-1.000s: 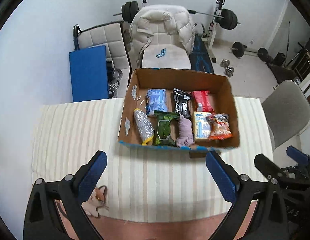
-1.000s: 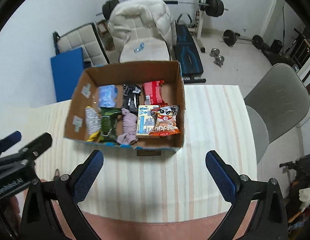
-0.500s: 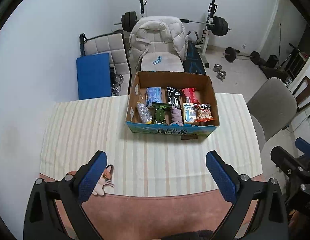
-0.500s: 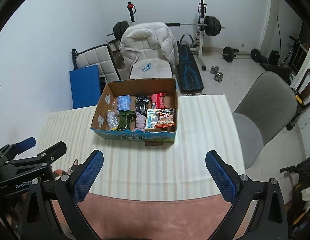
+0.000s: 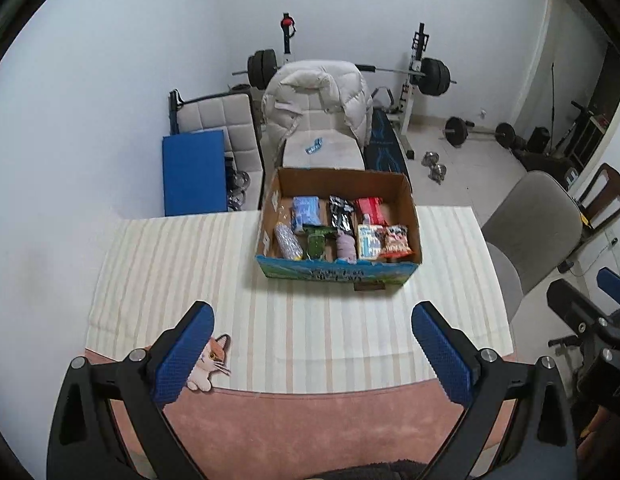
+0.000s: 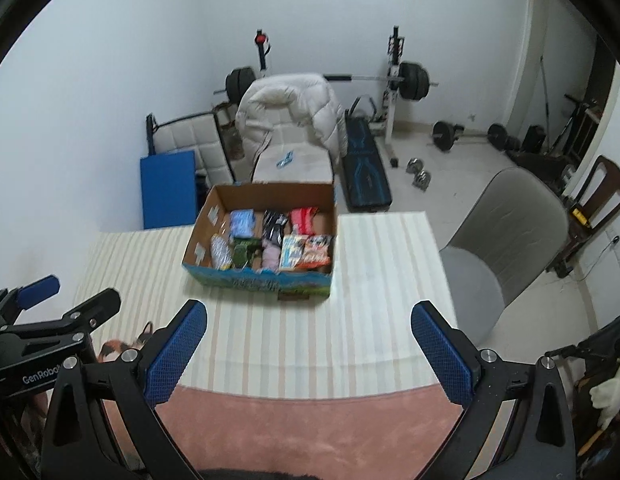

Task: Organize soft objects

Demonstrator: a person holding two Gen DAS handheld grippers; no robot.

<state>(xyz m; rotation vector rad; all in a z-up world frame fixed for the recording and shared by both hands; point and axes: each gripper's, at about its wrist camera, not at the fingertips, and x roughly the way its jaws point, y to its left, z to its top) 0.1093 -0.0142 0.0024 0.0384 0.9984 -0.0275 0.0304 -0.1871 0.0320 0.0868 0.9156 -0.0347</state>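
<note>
A cardboard box [image 5: 338, 272] is sitting on the far half of a striped tablecloth [image 5: 189, 264], holding two rows of soft packets: a blue pack [image 5: 305, 209], a black pack [image 5: 341, 212], a red pack [image 5: 370, 209], a silver roll [image 5: 287, 241], a green pouch [image 5: 317, 242] and a lilac cloth [image 5: 346, 245]. Well nearer than the box, at the cloth's near edge, a small cat plush [image 5: 209, 362] is lying loose. The sorting appears nearly finished; the plush likely needs collecting next, calling for a low reach by the left gripper [image 5: 310, 354], which is hovering just beside it. The right gripper [image 6: 307, 354] is hanging nearer than the box too. Both are spreading their jaws wide and holding nothing.
</note>
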